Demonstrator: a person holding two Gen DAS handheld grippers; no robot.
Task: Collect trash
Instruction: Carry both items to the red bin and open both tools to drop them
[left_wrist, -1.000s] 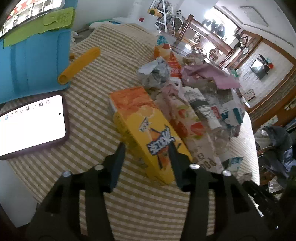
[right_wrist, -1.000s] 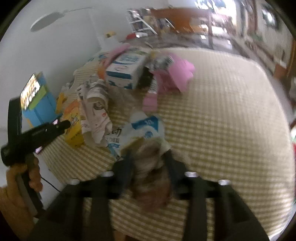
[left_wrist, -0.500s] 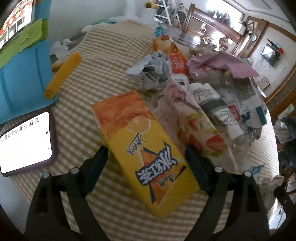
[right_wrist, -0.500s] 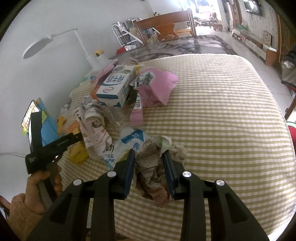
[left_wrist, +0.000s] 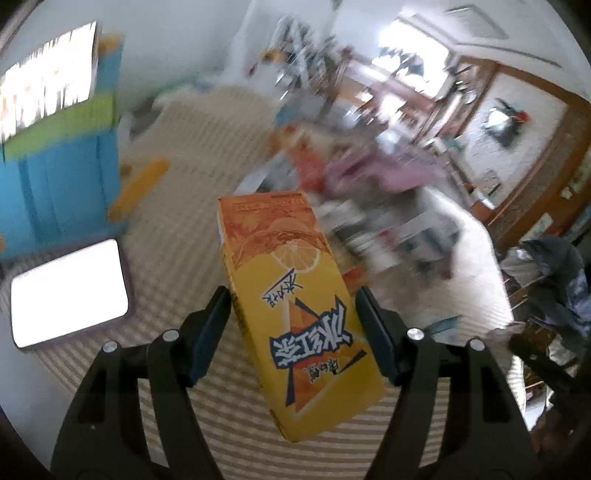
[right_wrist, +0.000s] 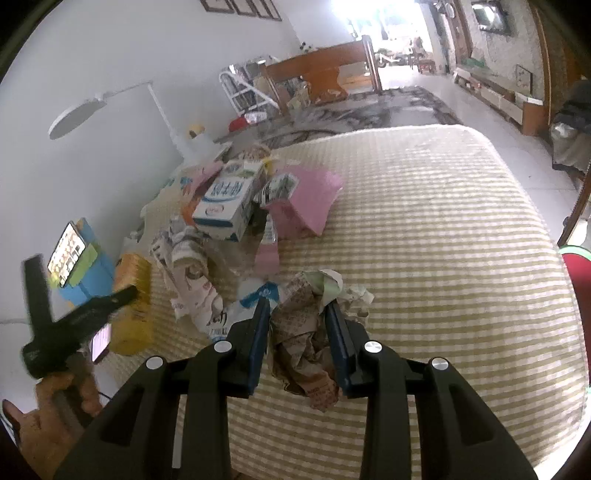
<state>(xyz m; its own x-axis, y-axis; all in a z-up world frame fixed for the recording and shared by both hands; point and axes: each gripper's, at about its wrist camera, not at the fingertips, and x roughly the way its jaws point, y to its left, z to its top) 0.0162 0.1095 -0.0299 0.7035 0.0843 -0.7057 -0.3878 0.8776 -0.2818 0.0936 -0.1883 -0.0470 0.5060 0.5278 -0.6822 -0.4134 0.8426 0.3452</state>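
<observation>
1. Trash (right_wrist: 221, 236) is lying in a heap on the left part of the checked worktop (right_wrist: 443, 258); the right part is carrying nothing but the cloth.
2. Standing at the worktop's left edge is a blue holder (left_wrist: 55, 184) with a green band, and a lit screen is propped on top of it.
3. A white and blue milk box (right_wrist: 225, 199) is lying on the far side of the heap, with a pink sheet (right_wrist: 310, 199) folded just beside it.
4. An orange and yellow carton (left_wrist: 291, 258) is sitting between the left gripper's (left_wrist: 291, 293) fingers, print upside down in the left wrist view. It is looking sharp while the room behind it is blurring. The right wrist view is showing it at the heap's left edge.
5. The left gripper's jaws are closing on the carton, both pads meeting its long sides.
6. A phone (left_wrist: 70, 291) with a glowing white screen is lying flat on the worktop, left of the carton.
7. The right gripper (right_wrist: 297, 306) is pinching a crumpled brown paper wad (right_wrist: 303, 332) at the near side of the heap, with loose folds hanging below the pads.
8. A hand (right_wrist: 62, 402) is gripping the left gripper's handle at the lower left of the right wrist view.
</observation>
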